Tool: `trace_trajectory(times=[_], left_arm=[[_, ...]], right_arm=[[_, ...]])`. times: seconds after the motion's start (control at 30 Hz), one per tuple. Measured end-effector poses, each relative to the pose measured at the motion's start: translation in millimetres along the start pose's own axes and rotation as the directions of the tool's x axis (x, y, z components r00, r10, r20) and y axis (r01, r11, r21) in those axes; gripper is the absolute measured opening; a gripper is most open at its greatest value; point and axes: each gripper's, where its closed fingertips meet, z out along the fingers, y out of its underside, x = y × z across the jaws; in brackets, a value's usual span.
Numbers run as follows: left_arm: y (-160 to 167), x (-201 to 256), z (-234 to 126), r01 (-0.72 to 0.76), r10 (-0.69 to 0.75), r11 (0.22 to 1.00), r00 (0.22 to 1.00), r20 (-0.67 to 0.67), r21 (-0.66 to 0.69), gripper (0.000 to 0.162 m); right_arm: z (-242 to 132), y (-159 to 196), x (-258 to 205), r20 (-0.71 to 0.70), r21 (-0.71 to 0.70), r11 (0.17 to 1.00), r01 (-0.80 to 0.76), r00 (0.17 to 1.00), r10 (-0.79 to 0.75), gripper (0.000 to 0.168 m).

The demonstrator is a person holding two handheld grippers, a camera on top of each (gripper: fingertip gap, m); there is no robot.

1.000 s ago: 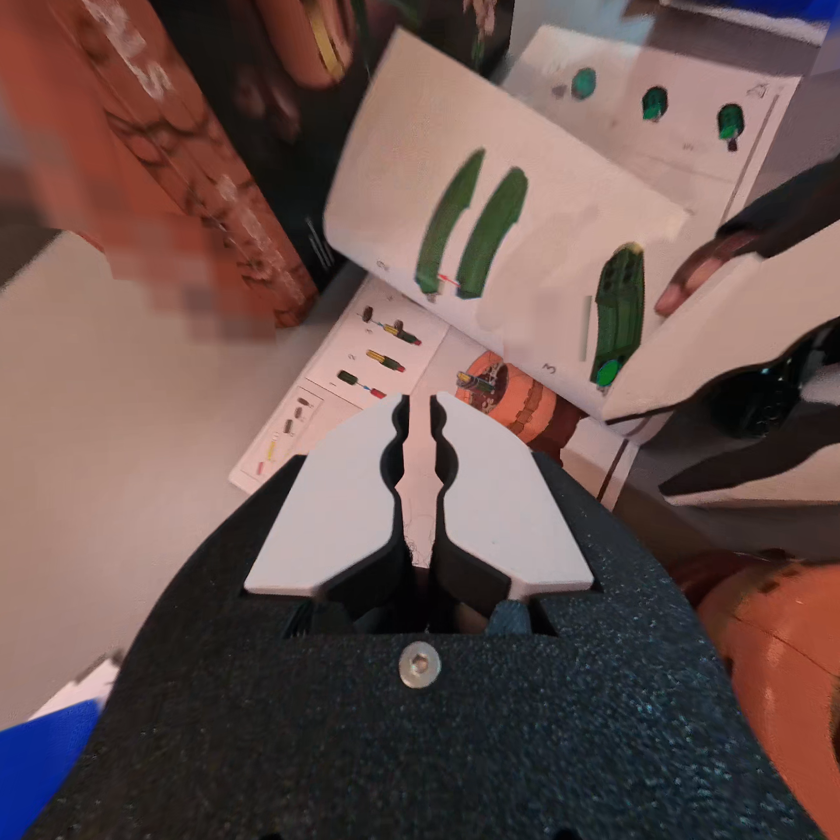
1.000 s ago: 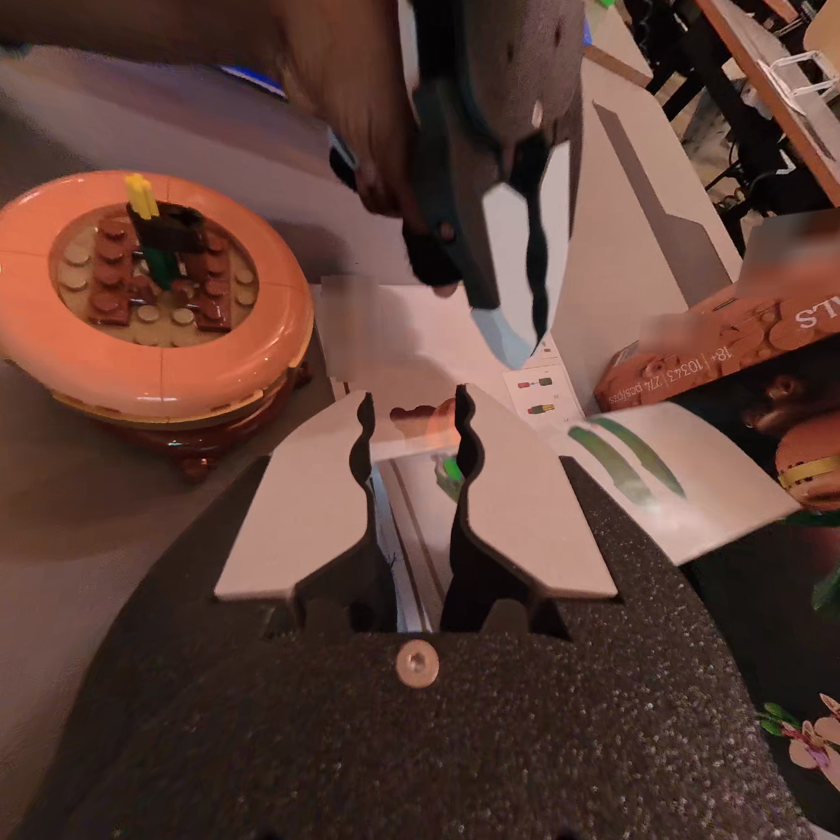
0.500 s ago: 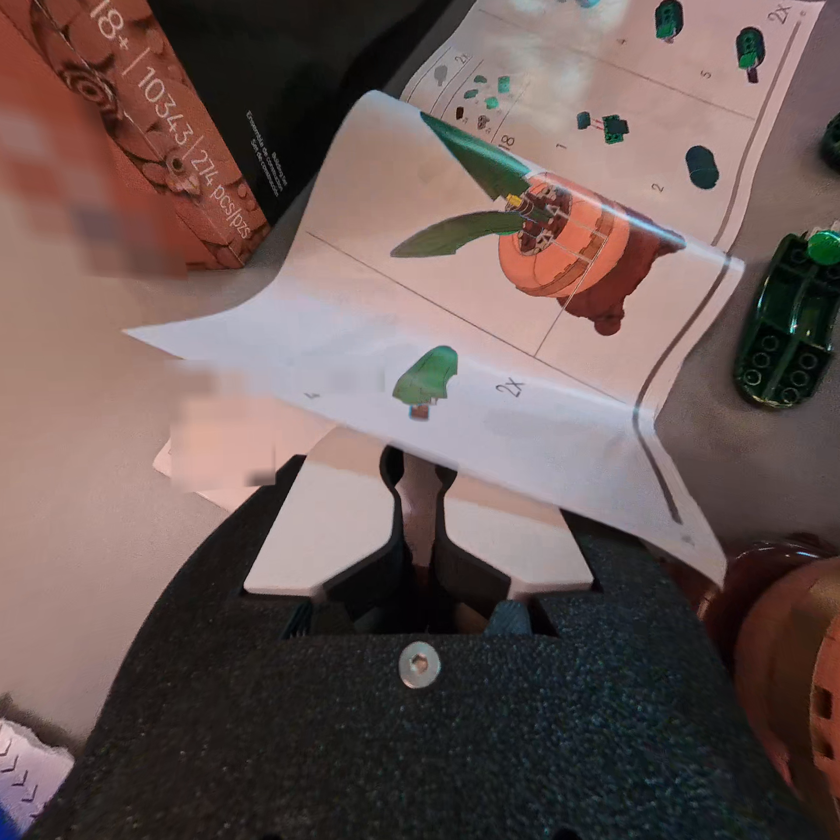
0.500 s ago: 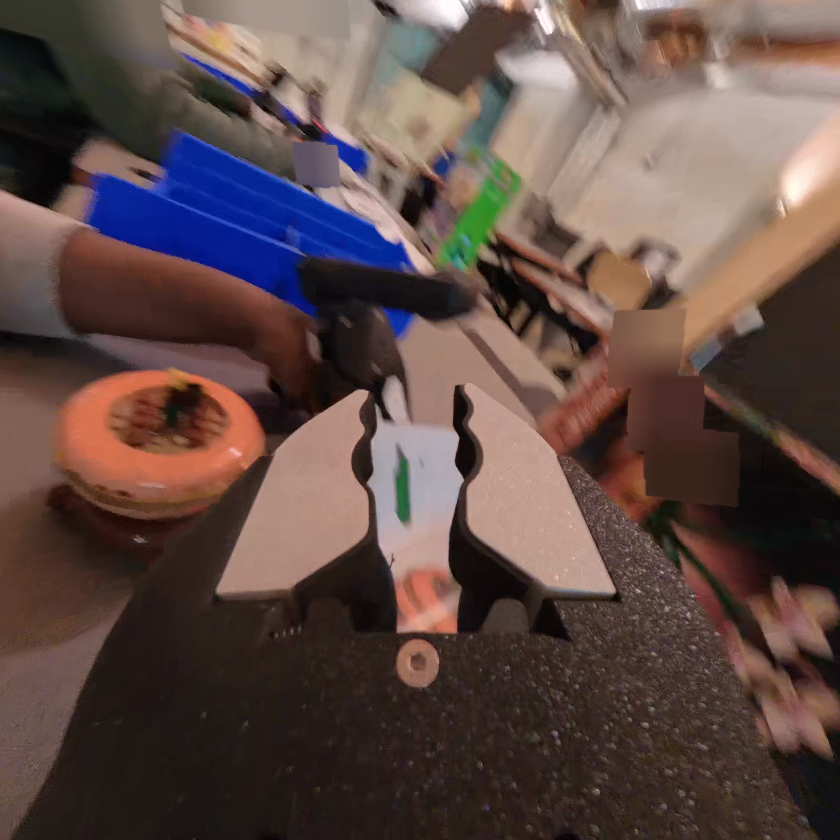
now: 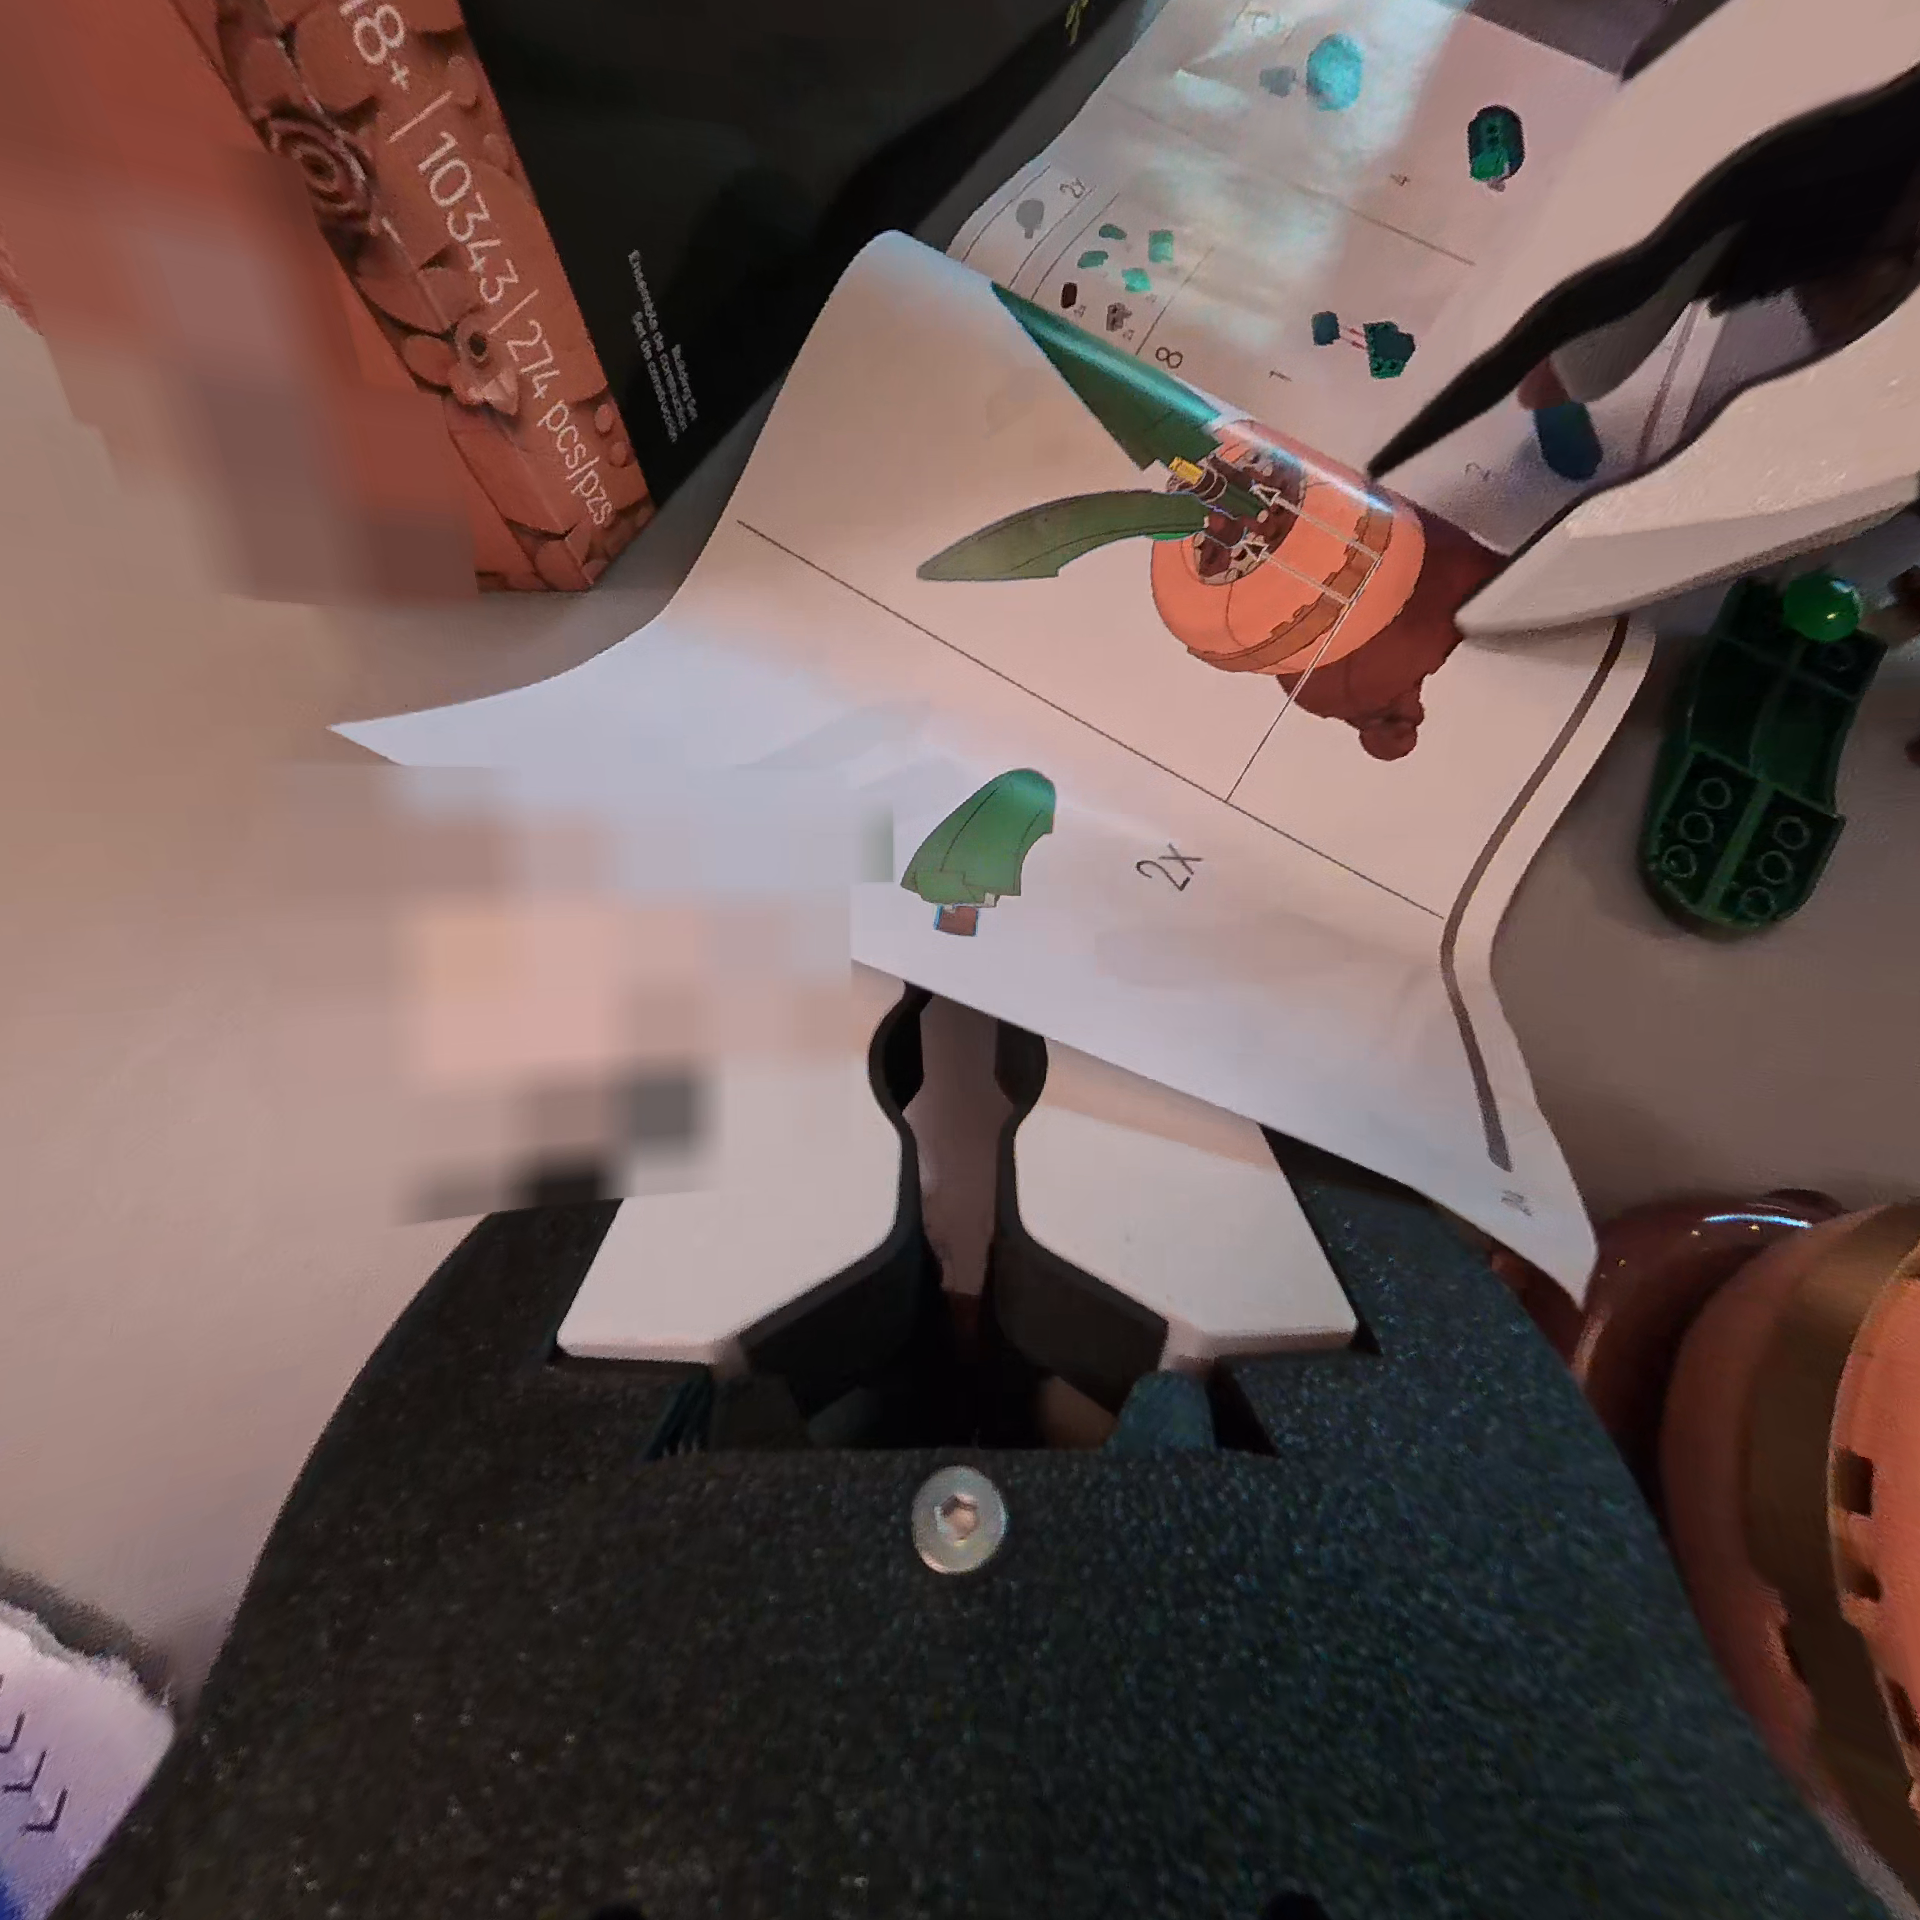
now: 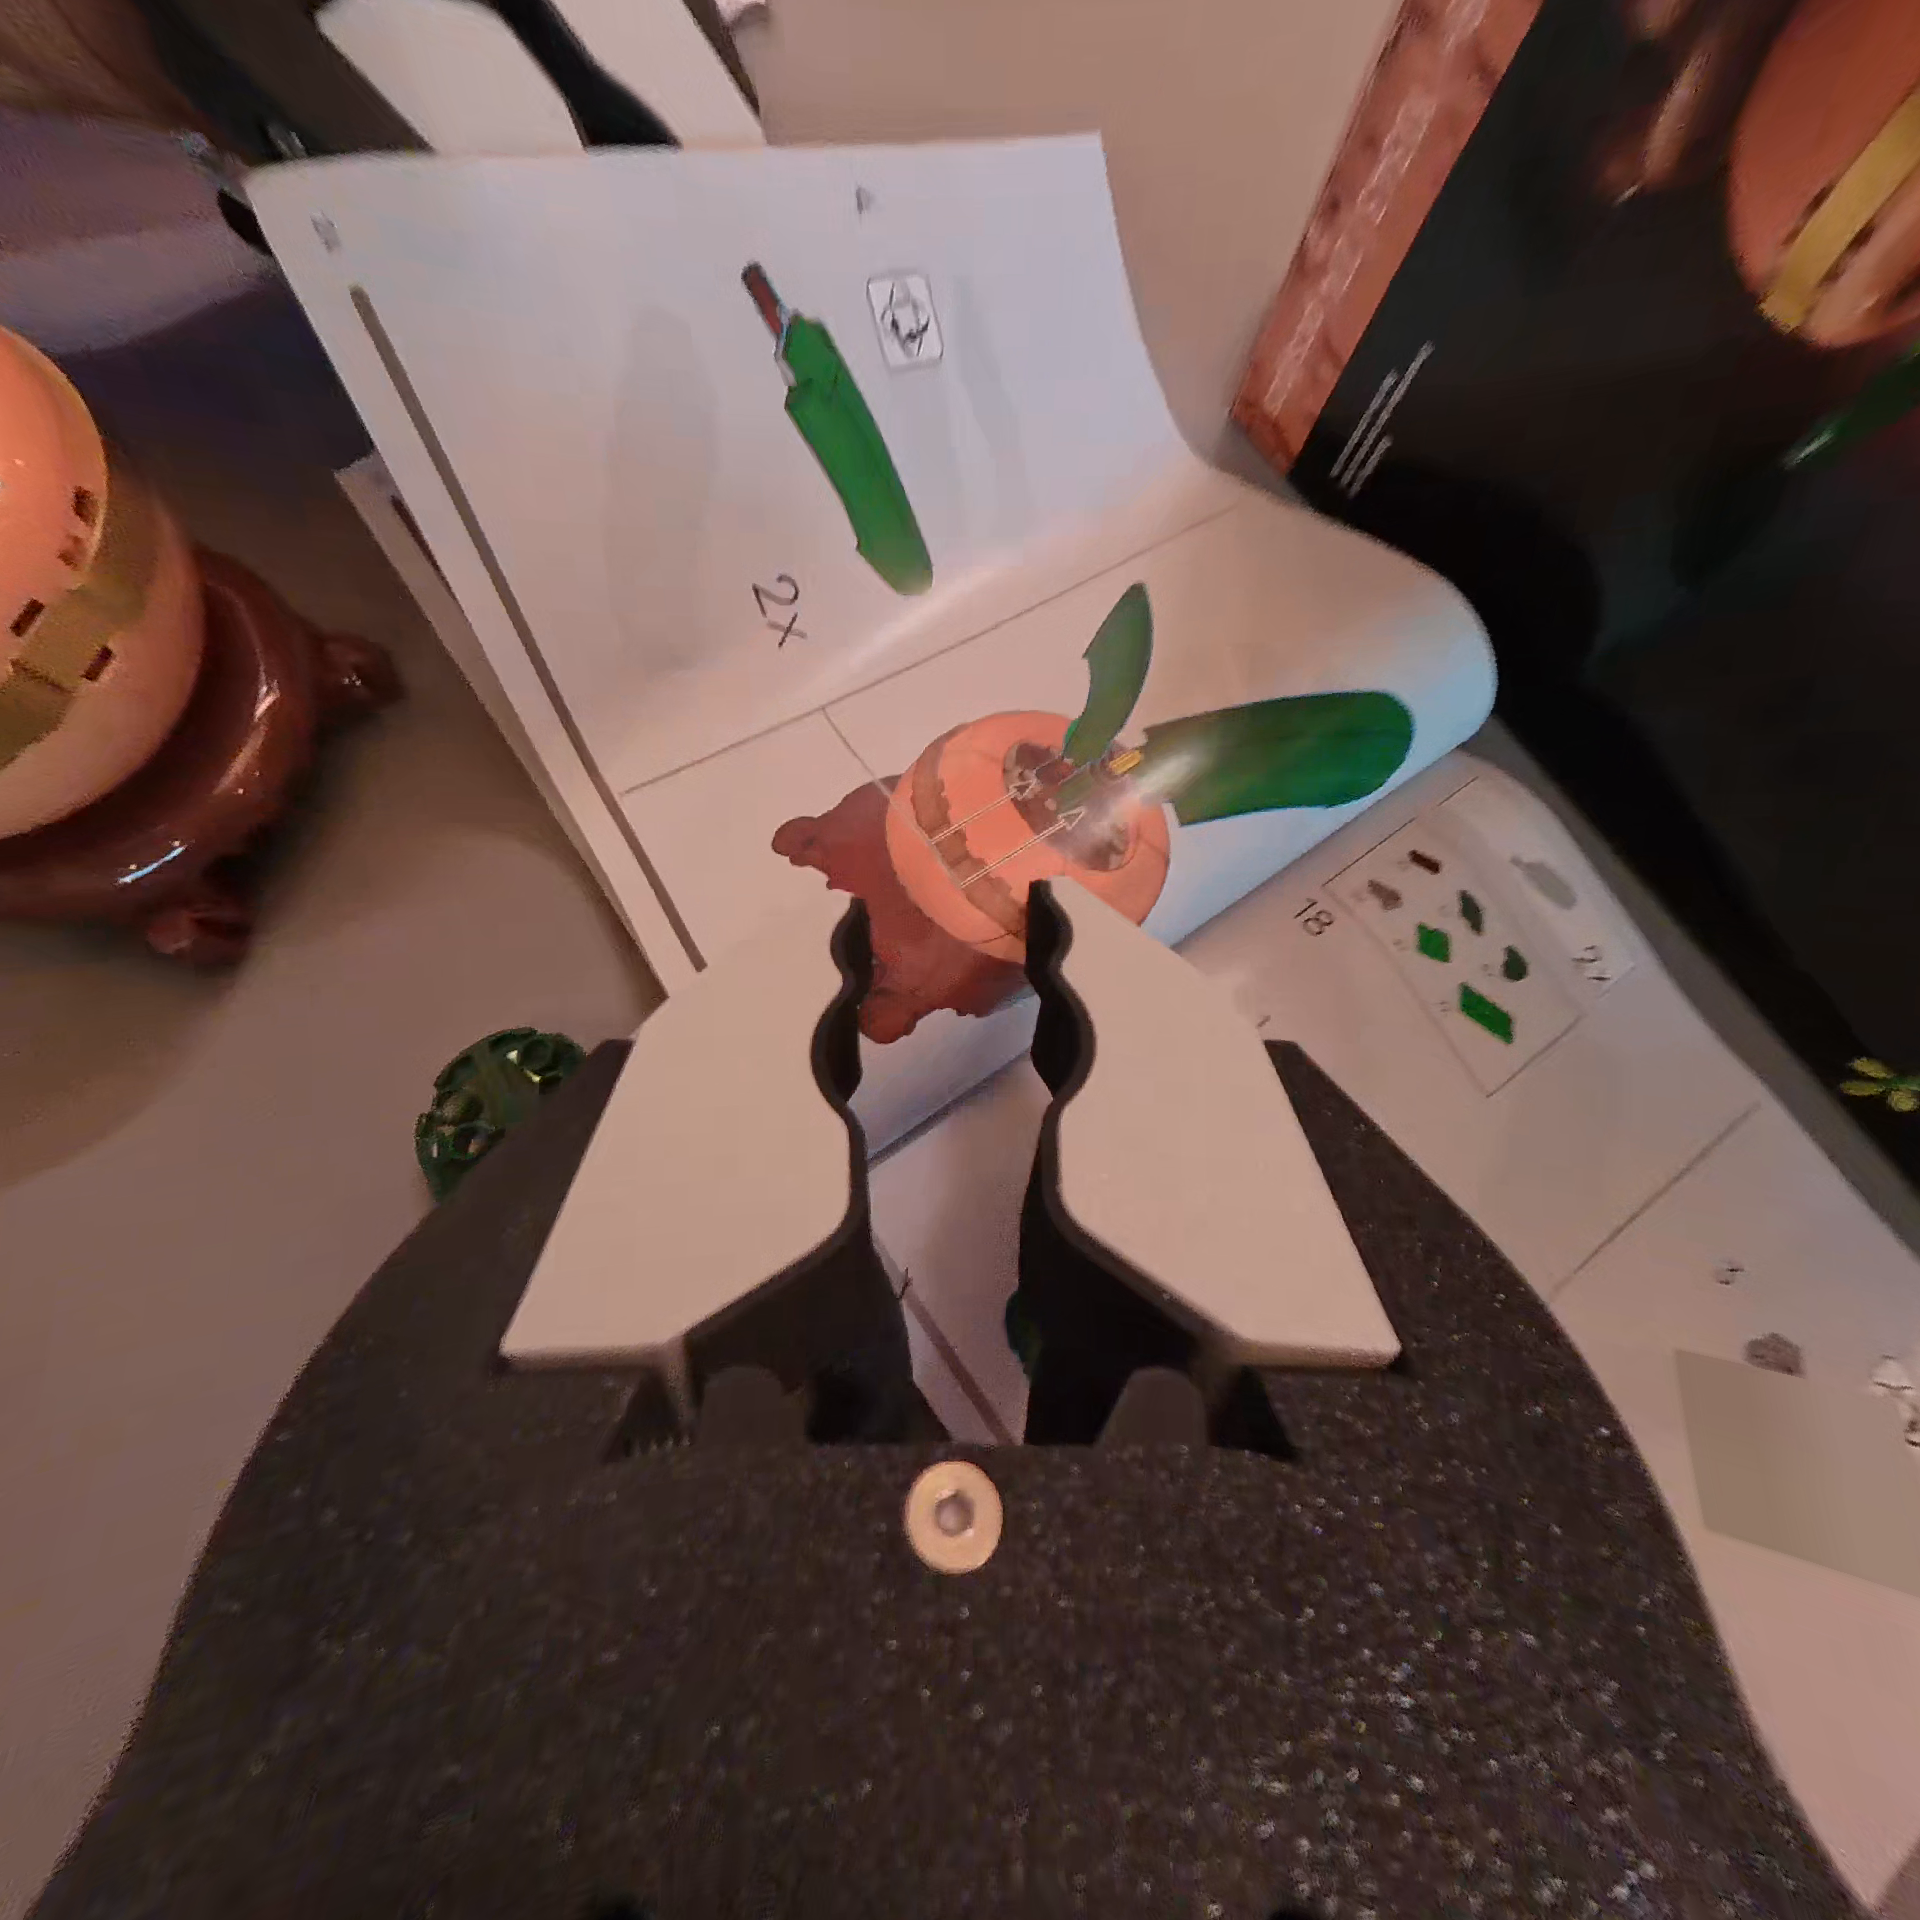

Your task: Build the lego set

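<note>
Grey tabletop: instruction booklet [image 6: 727, 436] curls over left gripper [image 5: 958, 1023], jaws seemingly barely parted; right gripper [image 6: 945, 914] jaws spread above it

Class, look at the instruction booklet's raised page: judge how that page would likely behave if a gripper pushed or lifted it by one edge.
The raised page would probably flop: it already curves in both views. It looks thin and light, so a push from the right gripper would likely bend or slide it. Its glossy sheen suggests it may slip between smooth fingers.
</note>
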Motion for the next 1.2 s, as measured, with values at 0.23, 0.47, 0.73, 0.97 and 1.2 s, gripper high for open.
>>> trace_trajectory(times=[0.23, 0.47, 0.73, 0.97, 1.2], left_arm=[[4.9, -9.2, -10.4, 0.007, -0.007, 1.000, 0.999, 0.048, 0.000, 0.008], [16.2, -28.0, -20.4, -0.021, 0.030, 0.998, 0.987, 0.158, -0.059, 0.008], [13.4, -52.1, -40.6, -0.048, 0.063, 0.997, 0.944, 0.325, -0.052, 0.008], [17.4, -51.3, -36.2, -0.047, 0.064, 0.997, 0.949, 0.310, -0.063, 0.008], [30.2, -57.3, -34.5, -0.057, 0.101, 0.989, 0.937, 0.333, -0.140, 0.008]], right_arm=[[3.2, 1.8, -10.2, 0.110, -0.010, 0.999, -0.050, 0.993, 0.051, 0.030], [6.0, 13.9, 11.1, 0.046, -0.078, 0.995, -0.058, 0.997, 0.061, 0.018], [12.7, 18.7, 7.7, 0.050, -0.113, 0.993, -0.043, 0.998, 0.049, 0.019], [12.1, 18.4, 7.8, 0.045, -0.102, 0.993, -0.054, 0.997, 0.059, 0.019], [12.1, 18.9, 7.9, 0.054, -0.090, 0.994, -0.066, 0.996, 0.071, 0.019]])
